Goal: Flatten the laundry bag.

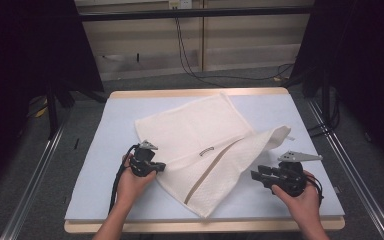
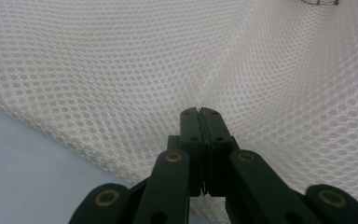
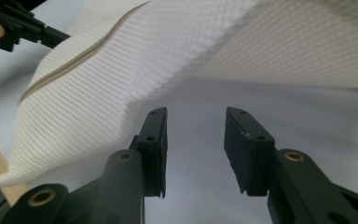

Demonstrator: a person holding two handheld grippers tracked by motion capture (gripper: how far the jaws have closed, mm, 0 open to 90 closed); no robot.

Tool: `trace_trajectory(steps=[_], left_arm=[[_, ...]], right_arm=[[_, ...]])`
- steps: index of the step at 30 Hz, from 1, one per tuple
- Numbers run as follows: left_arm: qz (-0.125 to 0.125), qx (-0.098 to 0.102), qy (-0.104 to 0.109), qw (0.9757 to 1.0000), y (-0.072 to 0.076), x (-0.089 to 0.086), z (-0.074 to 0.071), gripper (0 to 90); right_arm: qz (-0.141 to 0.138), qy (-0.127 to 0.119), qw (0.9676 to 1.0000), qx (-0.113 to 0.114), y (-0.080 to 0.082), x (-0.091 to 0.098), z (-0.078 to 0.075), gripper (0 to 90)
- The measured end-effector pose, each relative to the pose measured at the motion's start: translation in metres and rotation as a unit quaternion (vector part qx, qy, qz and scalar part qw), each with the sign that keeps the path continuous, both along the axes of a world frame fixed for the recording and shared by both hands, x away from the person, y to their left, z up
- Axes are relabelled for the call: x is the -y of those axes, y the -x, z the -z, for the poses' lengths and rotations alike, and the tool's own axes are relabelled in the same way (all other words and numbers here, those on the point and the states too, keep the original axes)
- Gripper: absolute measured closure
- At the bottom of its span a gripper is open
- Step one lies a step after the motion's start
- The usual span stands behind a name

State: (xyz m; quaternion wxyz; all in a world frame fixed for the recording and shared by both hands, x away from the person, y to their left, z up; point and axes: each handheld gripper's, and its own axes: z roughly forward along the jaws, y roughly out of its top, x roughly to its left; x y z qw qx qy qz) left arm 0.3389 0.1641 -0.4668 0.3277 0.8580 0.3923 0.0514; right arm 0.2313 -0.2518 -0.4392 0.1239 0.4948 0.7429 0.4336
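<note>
While the left gripper (image 2: 200, 112) pinches it, the mesh bag (image 1: 205, 150) lies flat.

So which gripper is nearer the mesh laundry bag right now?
Left. The left gripper is shut on the mesh laundry bag at its left edge. The right gripper sits open just off the bag's right side, nothing between its jaws.
</note>
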Motion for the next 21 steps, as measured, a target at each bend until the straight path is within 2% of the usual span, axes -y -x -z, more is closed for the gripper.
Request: trace_trajectory(steps=[1, 3, 8, 11, 12, 13, 14, 16, 18, 19, 21], left_arm=[[0.002, 0.003, -0.007, 1.0, 0.0, -0.001, -0.001, 88.3], [-0.002, 0.002, 0.002, 1.0, 0.001, -0.001, -0.001, 88.3], [-0.008, -0.001, 0.014, 0.9999, 0.001, -0.006, -0.003, 88.0], [-0.011, -0.003, 0.015, 0.9998, 0.001, -0.008, -0.005, 85.9], [-0.021, -0.003, 0.017, 0.9996, 0.002, -0.009, -0.005, 82.7], [-0.028, 0.002, 0.01, 0.9996, 0.002, -0.011, -0.006, 76.8], [-0.043, 0.001, 0.015, 0.999, 0.003, -0.013, -0.006, 71.6], [-0.05, -0.006, 0.009, 0.9987, 0.003, -0.018, -0.007, 65.4], [-0.059, -0.01, 0.017, 0.9981, 0.004, -0.021, -0.006, 54.3], [-0.062, -0.014, 0.024, 0.9977, 0.004, -0.021, -0.005, 46.0], [-0.05, -0.02, 0.028, 0.9982, 0.005, -0.02, -0.003, 40.4]], right_arm=[[0.004, 0.011, 0.9999, 0.007, 0.0, 0.003, -0.001, 59.2], [0.004, 0.022, 0.9997, 0.009, -0.001, 0.008, -0.001, 59.2], [0.025, 0.048, 0.9982, 0.026, -0.008, 0.024, 0.008, 62.1], [0.026, 0.071, 0.9966, 0.032, -0.012, 0.032, 0.01, 67.2], [0.028, 0.072, 0.9964, 0.036, -0.014, 0.035, 0.011, 67.8], [0.029, 0.071, 0.9964, 0.037, -0.016, 0.039, 0.011, 69.6], [0.03, 0.075, 0.9961, 0.036, -0.018, 0.042, 0.012, 71.4], [0.036, 0.077, 0.9957, 0.035, -0.021, 0.048, 0.015, 72.8], [0.041, 0.075, 0.9957, 0.034, -0.021, 0.052, 0.018, 73.8], [0.041, 0.077, 0.9957, 0.033, -0.021, 0.054, 0.019, 73.8], [0.045, 0.079, 0.9953, 0.034, -0.02, 0.058, 0.021, 73.8]])
